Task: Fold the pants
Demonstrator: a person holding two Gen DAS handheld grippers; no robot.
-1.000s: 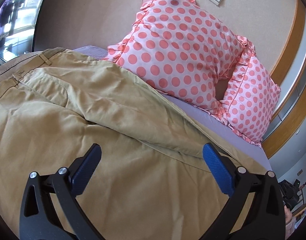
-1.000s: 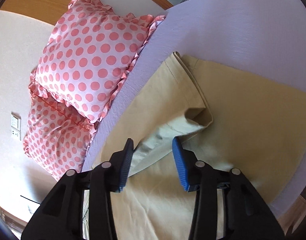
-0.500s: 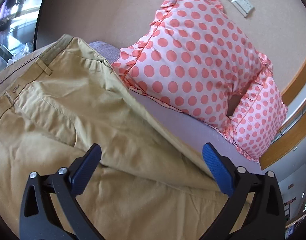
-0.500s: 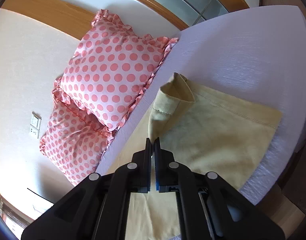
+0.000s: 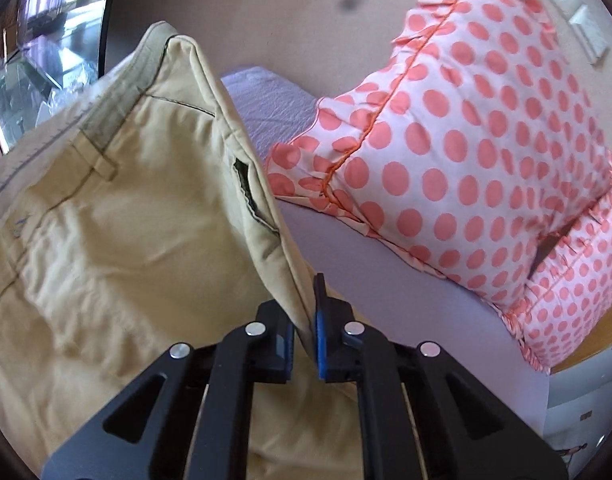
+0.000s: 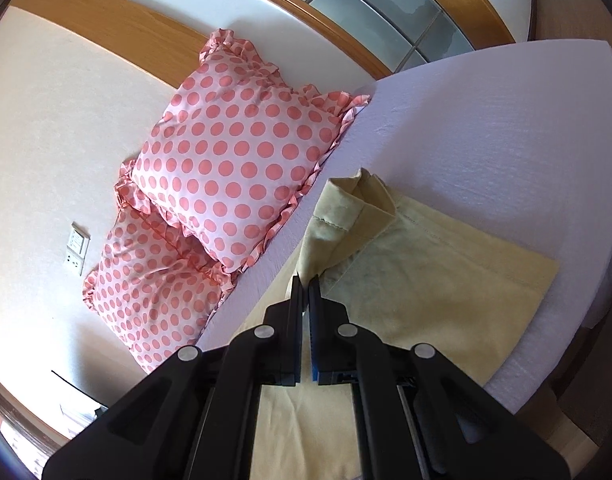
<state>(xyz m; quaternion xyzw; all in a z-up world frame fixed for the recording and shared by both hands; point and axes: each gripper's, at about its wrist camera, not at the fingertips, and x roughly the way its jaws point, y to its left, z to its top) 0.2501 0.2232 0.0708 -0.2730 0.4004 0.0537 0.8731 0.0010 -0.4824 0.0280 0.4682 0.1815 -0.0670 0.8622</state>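
Observation:
Tan pants (image 5: 118, 216) lie on a lavender bed (image 5: 386, 280). In the left wrist view my left gripper (image 5: 306, 316) is shut on the side edge of the pants near the waistband and pocket, and lifts that edge off the bed. In the right wrist view my right gripper (image 6: 305, 288) is shut on the upper leg of the pants (image 6: 418, 292) close to its hem, raised above the lower leg, which lies flat on the bed (image 6: 486, 128).
Two pink polka-dot pillows (image 5: 466, 152) lean on the wall at the head of the bed, also in the right wrist view (image 6: 234, 168). Wall sockets (image 6: 76, 252) sit beside them. The bed's edge (image 6: 578, 320) runs close to the right of the hem.
My left gripper has shut on the pants' side edge and lifted it. My right gripper shut on the upper leg near the hem and has raised it.

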